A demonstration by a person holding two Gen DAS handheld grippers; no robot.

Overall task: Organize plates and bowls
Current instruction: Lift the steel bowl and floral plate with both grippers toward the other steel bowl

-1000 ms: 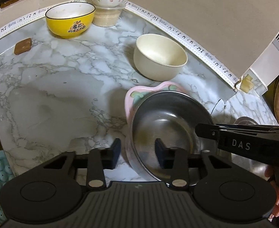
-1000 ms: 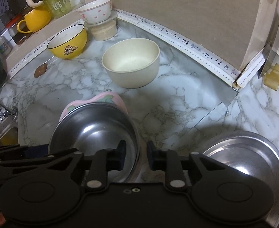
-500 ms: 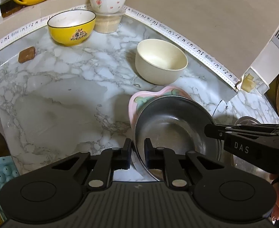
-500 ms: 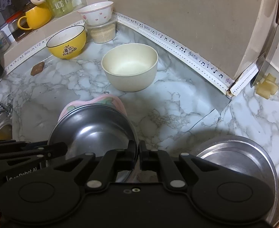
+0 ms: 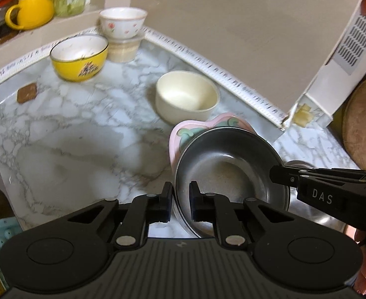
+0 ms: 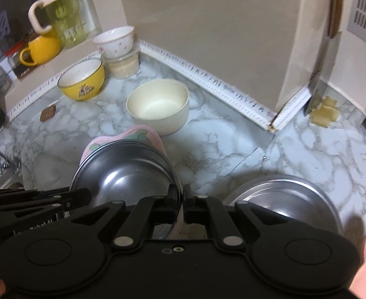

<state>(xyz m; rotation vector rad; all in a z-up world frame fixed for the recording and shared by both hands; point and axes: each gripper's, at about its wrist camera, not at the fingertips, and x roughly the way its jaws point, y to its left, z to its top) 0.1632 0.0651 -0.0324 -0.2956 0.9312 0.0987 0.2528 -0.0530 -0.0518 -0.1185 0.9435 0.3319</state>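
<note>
A steel bowl point(image 5: 227, 167) sits inside a pink scalloped plate point(image 5: 183, 129), and the stack is lifted and tilted above the marble counter. My left gripper point(image 5: 180, 204) is shut on the stack's left rim. My right gripper point(image 6: 181, 204) is shut on the stack's right rim point(image 6: 178, 194). The steel bowl point(image 6: 125, 172) and pink plate point(image 6: 143, 134) show in the right wrist view too. A cream bowl point(image 5: 186, 97) stands just behind. A second steel bowl point(image 6: 285, 199) sits on the counter at the right.
A yellow bowl point(image 5: 79, 57) and a white flowered bowl point(image 5: 123, 22) on a plastic tub stand at the back wall. A yellow mug point(image 5: 31, 11) and a green jug point(image 6: 61, 17) sit on the ledge. A sink edge point(image 6: 3, 167) lies left; a wooden board point(image 5: 364, 124) leans right.
Both grippers closed from open onto opposite rims of the steel bowl and pink plate stack. The stack has risen off the counter and tilted.
</note>
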